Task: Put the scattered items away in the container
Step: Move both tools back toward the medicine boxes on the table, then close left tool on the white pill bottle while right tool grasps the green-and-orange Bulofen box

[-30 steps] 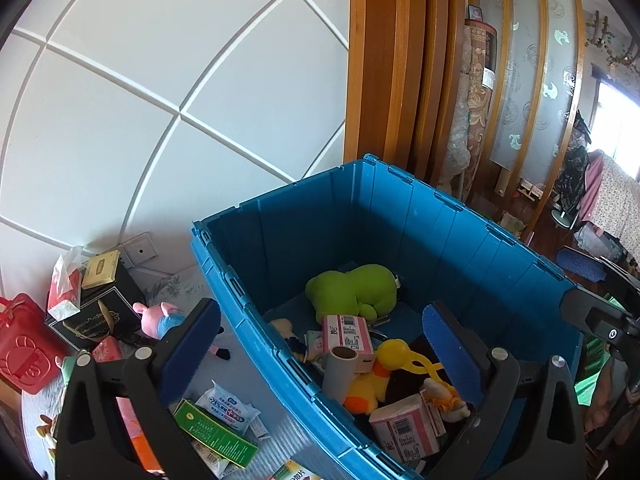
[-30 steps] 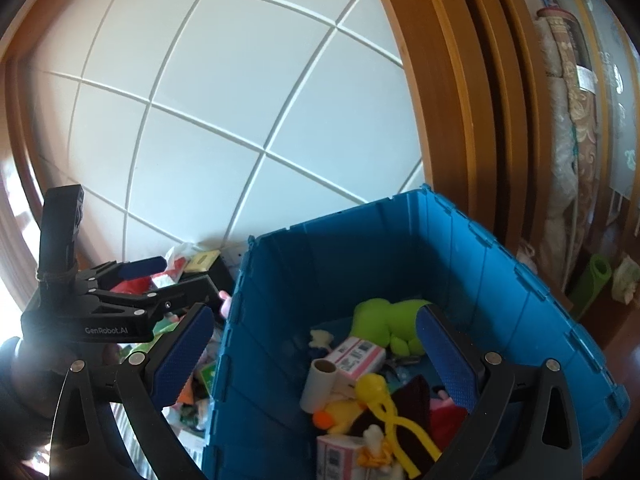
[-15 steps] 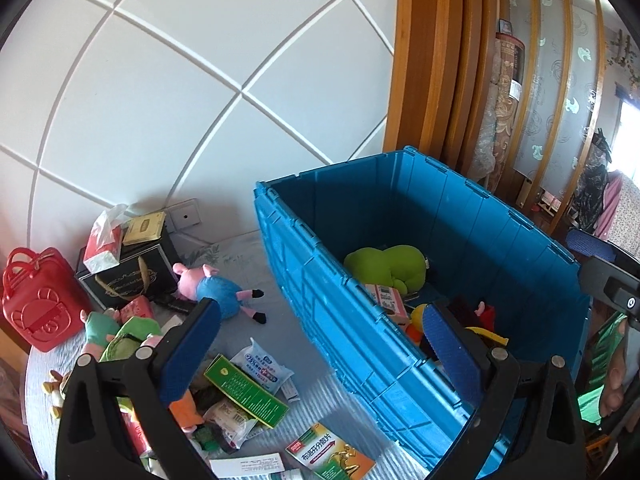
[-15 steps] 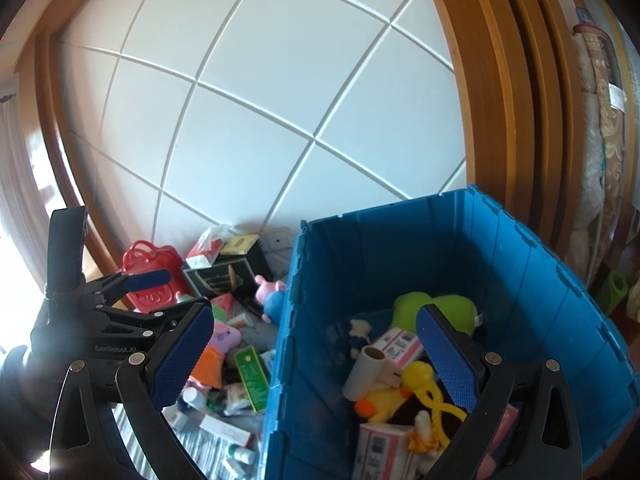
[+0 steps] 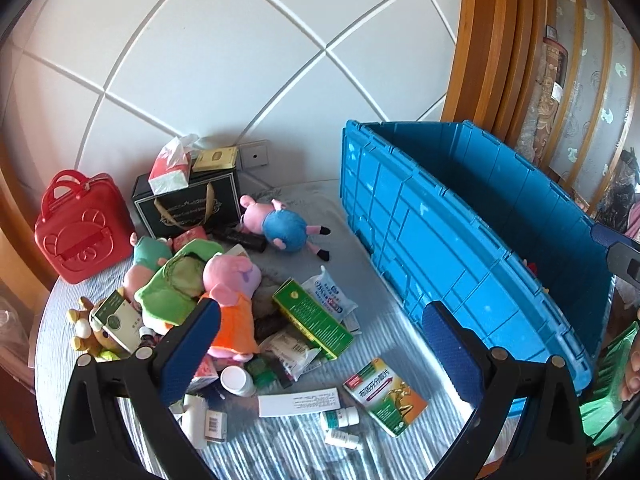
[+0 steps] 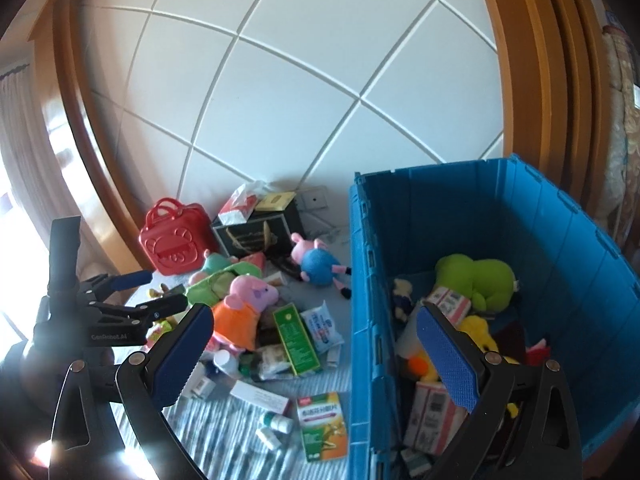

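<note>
A big blue crate point(image 5: 448, 216) point(image 6: 560, 240) stands on the right of the striped surface and holds a green plush point(image 6: 476, 276), a yellow duck toy and boxes. Left of it lies a scatter: a pig plush in blue point(image 5: 280, 224), a pig plush in orange point(image 5: 230, 300) point(image 6: 244, 308), a green box point(image 5: 312, 320), a green-orange box point(image 5: 386, 396) point(image 6: 322, 424), small bottles and packets. My left gripper point(image 5: 320, 344) hangs open above the scatter, holding nothing. My right gripper point(image 6: 316, 352) is open and empty over the crate's left wall. The left gripper point(image 6: 132, 296) also shows in the right wrist view.
A red bag point(image 5: 80, 228), a black gift box point(image 5: 188, 204) with a tissue pack point(image 5: 170, 166) on it, and a wall socket point(image 5: 254, 154) sit at the back against the white panelled wall. Wooden frames rise behind the crate. A hand point(image 5: 632, 364) shows at the right edge.
Both views have swung left from the crate's inside toward the scattered pile. The left gripper now hangs over the items instead of over the crate. Both grippers stayed open.
</note>
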The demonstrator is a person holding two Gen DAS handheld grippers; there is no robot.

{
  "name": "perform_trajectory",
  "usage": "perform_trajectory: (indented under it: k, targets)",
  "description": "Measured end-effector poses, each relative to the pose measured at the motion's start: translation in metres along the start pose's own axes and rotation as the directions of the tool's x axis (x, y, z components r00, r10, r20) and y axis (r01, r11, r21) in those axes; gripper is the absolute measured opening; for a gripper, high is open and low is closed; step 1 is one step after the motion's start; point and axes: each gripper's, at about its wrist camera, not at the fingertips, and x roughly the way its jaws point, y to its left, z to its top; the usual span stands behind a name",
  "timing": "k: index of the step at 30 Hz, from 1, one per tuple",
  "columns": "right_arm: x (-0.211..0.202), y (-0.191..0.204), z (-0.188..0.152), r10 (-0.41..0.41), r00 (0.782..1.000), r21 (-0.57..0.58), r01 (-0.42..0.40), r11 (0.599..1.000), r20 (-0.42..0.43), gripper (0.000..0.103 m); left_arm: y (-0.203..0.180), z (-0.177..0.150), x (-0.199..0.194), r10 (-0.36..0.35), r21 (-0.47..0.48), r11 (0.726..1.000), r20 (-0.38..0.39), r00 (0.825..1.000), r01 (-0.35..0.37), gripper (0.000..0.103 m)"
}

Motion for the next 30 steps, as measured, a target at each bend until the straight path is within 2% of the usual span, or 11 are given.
perform_trajectory:
  k: [7,15,23,30]
  targets:
    - [0.026,0.044,-0.032,0.034,0.997,-0.041,-0.037,0.998,-0.073,0.103,0.029,-0.050,0.012,0.002,0.010,1.000,-0.083,0.997,-0.001,0.102]
    - [0.068,0.075,-0.083,0.039,0.981,-0.118,-0.062,0.991,-0.193,0.103,0.018,-0.118,0.045,-0.020,0.109,0.993,-0.186,0.982,0.041,0.100]
    - [0.122,0.062,-0.151,0.014,0.941,-0.101,-0.051,0.994,-0.337,0.103,0.001,-0.189,0.098,-0.073,0.134,0.984,-0.298,0.952,0.117,0.097]
    - [0.178,0.029,-0.214,-0.045,0.892,-0.087,0.007,0.996,-0.451,0.102,-0.024,-0.238,0.155,-0.107,0.182,0.967,-0.344,0.933,0.178,0.094]
